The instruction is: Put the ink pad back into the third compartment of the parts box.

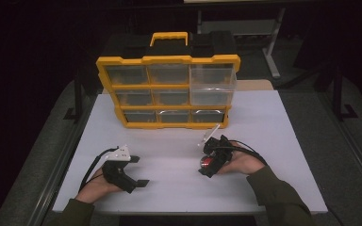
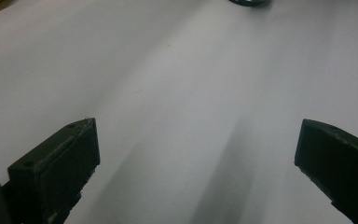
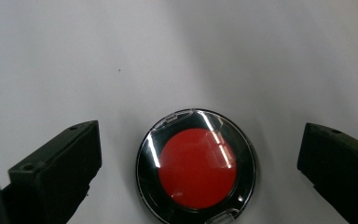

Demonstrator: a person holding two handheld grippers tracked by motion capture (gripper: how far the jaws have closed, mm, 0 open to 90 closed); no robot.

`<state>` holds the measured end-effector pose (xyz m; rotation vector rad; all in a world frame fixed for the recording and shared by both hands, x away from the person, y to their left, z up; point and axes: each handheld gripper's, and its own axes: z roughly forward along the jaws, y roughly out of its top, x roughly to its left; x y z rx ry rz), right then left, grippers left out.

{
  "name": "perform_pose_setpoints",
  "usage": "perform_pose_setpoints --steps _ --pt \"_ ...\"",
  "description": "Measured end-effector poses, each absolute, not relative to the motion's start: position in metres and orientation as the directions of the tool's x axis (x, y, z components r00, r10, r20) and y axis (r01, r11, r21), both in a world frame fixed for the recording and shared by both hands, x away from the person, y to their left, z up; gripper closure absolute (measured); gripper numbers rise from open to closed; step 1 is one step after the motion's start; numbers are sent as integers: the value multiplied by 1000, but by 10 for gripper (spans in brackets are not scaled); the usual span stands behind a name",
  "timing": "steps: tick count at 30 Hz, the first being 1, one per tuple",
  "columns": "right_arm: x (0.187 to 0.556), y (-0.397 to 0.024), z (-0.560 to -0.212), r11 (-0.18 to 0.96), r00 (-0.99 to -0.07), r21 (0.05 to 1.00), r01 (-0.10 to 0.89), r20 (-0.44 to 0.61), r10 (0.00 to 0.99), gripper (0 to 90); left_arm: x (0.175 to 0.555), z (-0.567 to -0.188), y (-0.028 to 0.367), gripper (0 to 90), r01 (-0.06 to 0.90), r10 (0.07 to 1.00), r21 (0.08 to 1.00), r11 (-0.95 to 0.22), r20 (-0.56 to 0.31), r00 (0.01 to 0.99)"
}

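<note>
A round black case with a red centre and a clear lid [image 3: 196, 168] lies flat on the white table [image 1: 264, 141]. My right gripper [image 3: 198, 158] is open and hovers straight over it, one jaw on either side and neither touching; from above the case [image 1: 207, 163] peeks out red under that gripper [image 1: 209, 165]. My left gripper [image 1: 140, 170] rests open near the table's front left, its jaws wide apart over bare white surface [image 2: 191, 116]. A yellow and black organiser box [image 1: 169, 89] with clear drawers stands upright at the back of the table.
A dark round edge [image 2: 249, 2] shows at the top of the left gripper view. Metal rails run along both sides of the table [image 1: 61, 155]. White surface lies open between the grippers and the organiser.
</note>
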<state>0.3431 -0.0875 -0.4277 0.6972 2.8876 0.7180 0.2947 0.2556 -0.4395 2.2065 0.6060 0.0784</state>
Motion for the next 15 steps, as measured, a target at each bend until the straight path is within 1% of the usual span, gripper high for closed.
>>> perform_pose_setpoints --steps 7,13,15 --pt "343 -86 -430 798 -897 440 412 44 439 0 295 -440 255 0 396 448 741 -542 -144 882" --pt "342 -87 -431 810 -901 422 407 40 432 61 295 -440 255 0 397 450 740 -543 -143 882" --pt "342 -87 -430 811 -900 420 408 38 434 95 295 -440 255 0 397 451 740 -543 -143 881"
